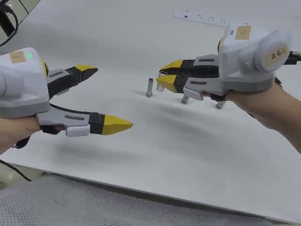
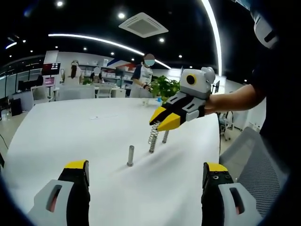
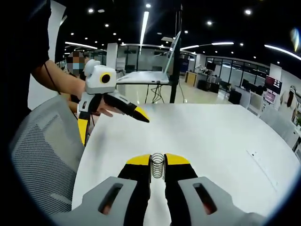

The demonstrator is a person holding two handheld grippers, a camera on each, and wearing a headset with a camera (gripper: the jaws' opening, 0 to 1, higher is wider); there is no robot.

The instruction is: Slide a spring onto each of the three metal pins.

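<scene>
1. Table (image 1: 155, 155): white and flat, and it carries everything listed below.
2. Left gripper (image 1: 103, 96): on the left of the scene, held above the table. Its jaws are spread wide with nothing between them. It stands well apart from the pins.
3. Right gripper (image 1: 167, 77): on the right, pointing left. Its jaws are closed, pinching a spring at the yellow tips.
4. Spring (image 1: 161, 83): hangs upright from the right gripper's tips, just right of the bare pin and not on it. I cannot tell whether its lower end touches the table.
5. Bare pin (image 1: 149, 87): a short metal post standing upright on the table at the left end of the row, with no coil on it.
6. Middle pin (image 1: 185, 99): right of the bare pin and partly hidden under the right gripper, with coils showing around it.
7. Right pin (image 1: 220, 104): farthest right and also partly covered by the gripper, with coils showing around it.
8. Power strip (image 1: 202, 17): white, lying at the far edge of the table.
9. Chair (image 1: 70, 202): grey mesh back, at the near edge of the table.
</scene>
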